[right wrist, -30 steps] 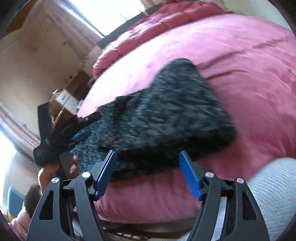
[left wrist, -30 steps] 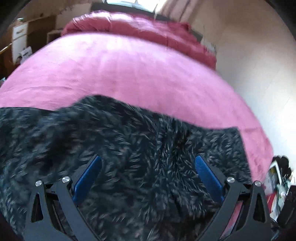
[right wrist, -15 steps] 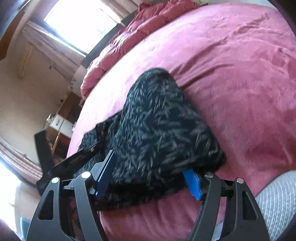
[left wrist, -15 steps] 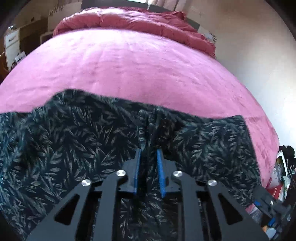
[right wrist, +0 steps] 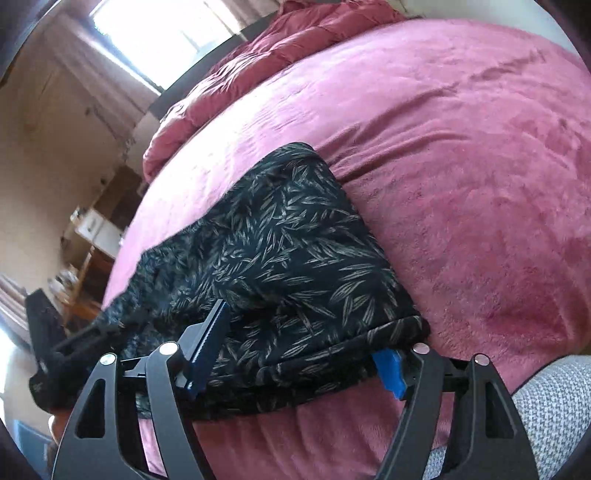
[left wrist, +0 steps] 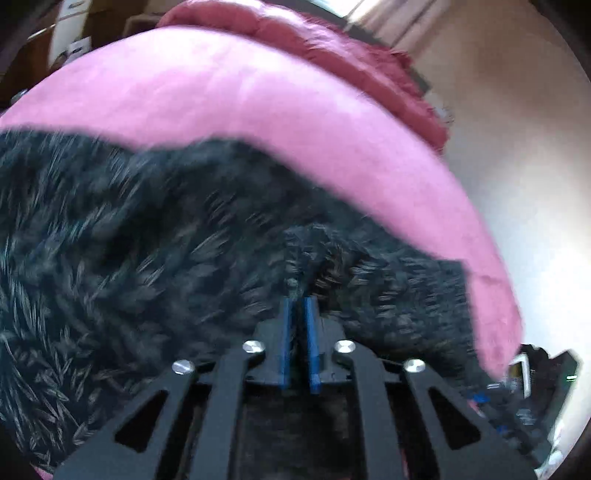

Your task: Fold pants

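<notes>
On the bed: a pink blanket (right wrist: 461, 155) is spread over the mattress, with a darker red duvet (right wrist: 258, 66) bunched at the far end near the window (right wrist: 173, 33).
Pants: black pants (right wrist: 280, 258) printed with pale leaves are laid on the near part of the blanket, close to its front edge.
Long axis: in the right wrist view the garment is seen to run from the lower left, where the left gripper (right wrist: 88, 336) is met, up and rightward to a rounded end well onto the blanket; a hemmed edge is turned toward the right camera.
Left gripper: in its own view the left gripper (left wrist: 300, 299) is seen with its blue pads drawn together on a raised ridge of the fabric (left wrist: 184, 240); the cloth there is blurred.
Right gripper: the right gripper (right wrist: 306, 343) is held at the near hemmed edge with its jaws opening; the left finger (right wrist: 208, 332) is laid on top of the cloth, the right finger (right wrist: 388, 367) is partly hidden under the hem, and fabric is seen between them.
Near right corner: a grey knitted fabric (right wrist: 546, 413) is seen beside the blanket; what it belongs to cannot be told.
</notes>
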